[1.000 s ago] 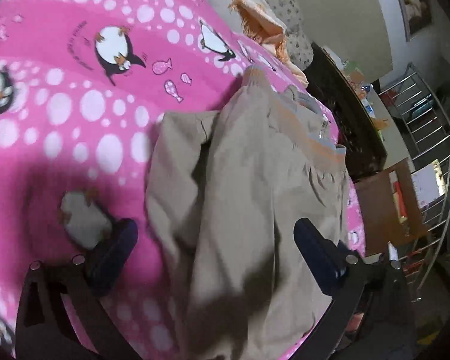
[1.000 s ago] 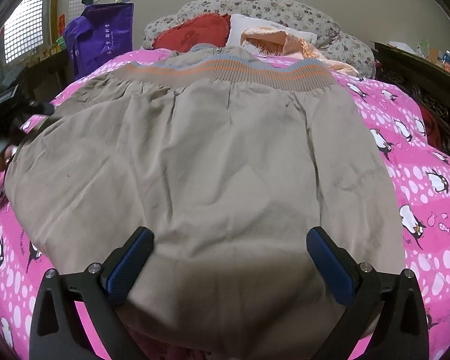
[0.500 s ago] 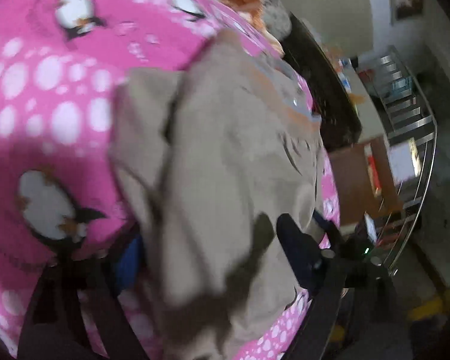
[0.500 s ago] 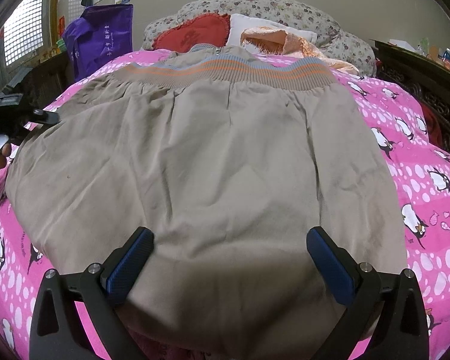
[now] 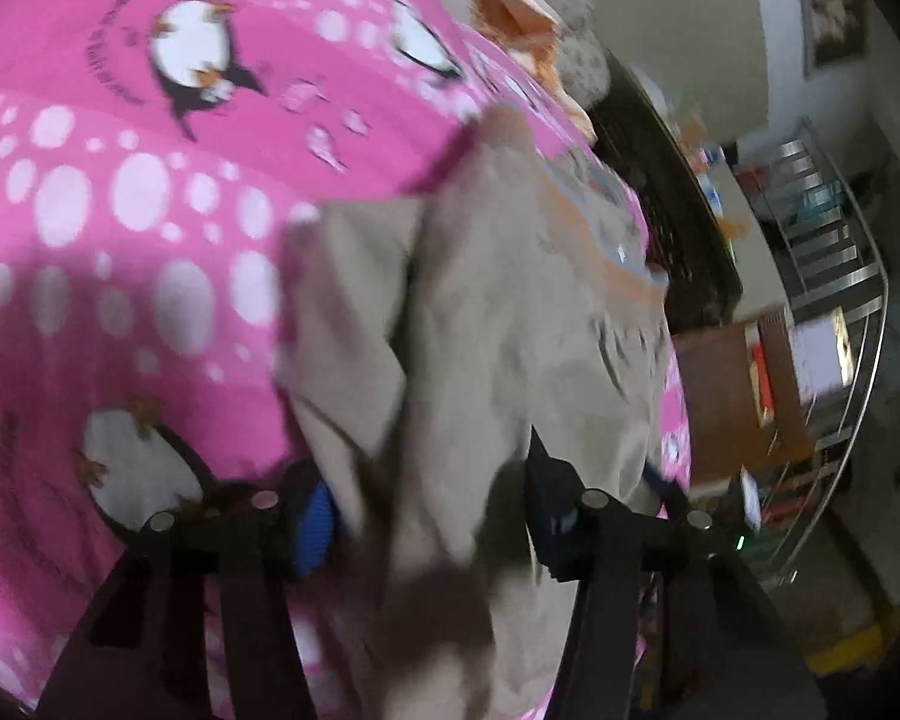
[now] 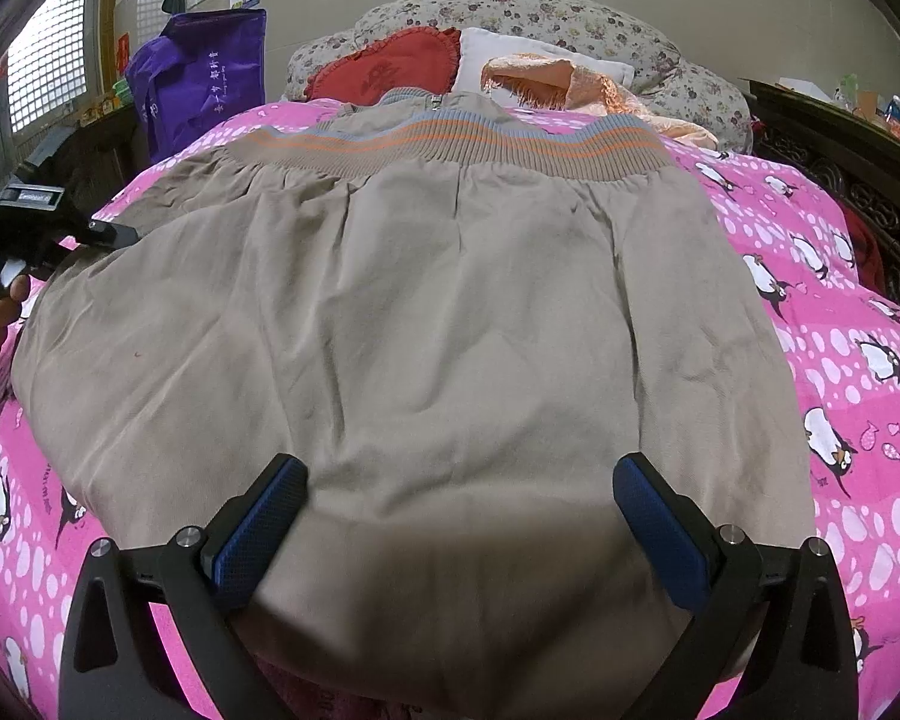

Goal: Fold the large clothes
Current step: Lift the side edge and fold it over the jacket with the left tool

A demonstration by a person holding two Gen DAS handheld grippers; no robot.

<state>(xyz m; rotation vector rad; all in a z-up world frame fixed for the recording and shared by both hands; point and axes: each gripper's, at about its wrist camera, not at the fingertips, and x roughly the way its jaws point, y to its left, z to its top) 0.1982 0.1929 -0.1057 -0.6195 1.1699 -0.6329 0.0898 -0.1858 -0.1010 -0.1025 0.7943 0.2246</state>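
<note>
A large khaki garment (image 6: 438, 324) with an orange and grey striped ribbed band (image 6: 450, 141) lies spread on a pink penguin blanket (image 6: 840, 330). My right gripper (image 6: 459, 516) is open, its blue pads either side of the garment's near edge. In the left wrist view the left gripper (image 5: 432, 516) straddles a bunched edge of the same garment (image 5: 498, 324), with the jaws narrowed around the cloth and still a gap between them; the view is blurred. The left gripper also shows at the garment's left edge in the right wrist view (image 6: 99, 228).
Pillows (image 6: 390, 69) and a peach cloth (image 6: 546, 81) lie at the head of the bed. A purple bag (image 6: 204, 78) stands at the back left. A dark carved bed frame (image 6: 840, 174) runs along the right. A metal rack (image 5: 834, 276) stands beyond the bed.
My left gripper has moved onto the garment's edge and its jaws have closed in around the cloth. The right gripper has stayed still and open.
</note>
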